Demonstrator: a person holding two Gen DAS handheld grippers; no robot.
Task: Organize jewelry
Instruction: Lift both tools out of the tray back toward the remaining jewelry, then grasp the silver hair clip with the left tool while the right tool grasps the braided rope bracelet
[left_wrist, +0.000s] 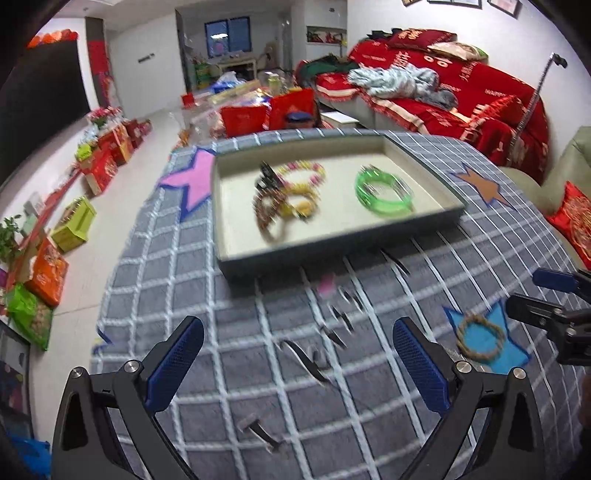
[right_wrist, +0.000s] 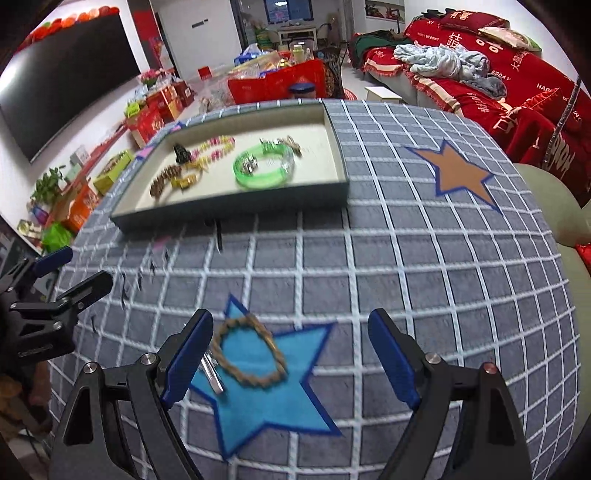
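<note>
Hovering wide open and empty, the right gripper (right_wrist: 291, 354) frames the beaded bracelet (right_wrist: 253, 354) at lower centre for pickup; the left gripper (left_wrist: 297, 363) gapes empty too.

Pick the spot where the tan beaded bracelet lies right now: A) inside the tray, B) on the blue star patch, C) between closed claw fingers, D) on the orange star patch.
B: the tan beaded bracelet lies on the blue star patch, outside the tray, in front of the open right claw.
</note>
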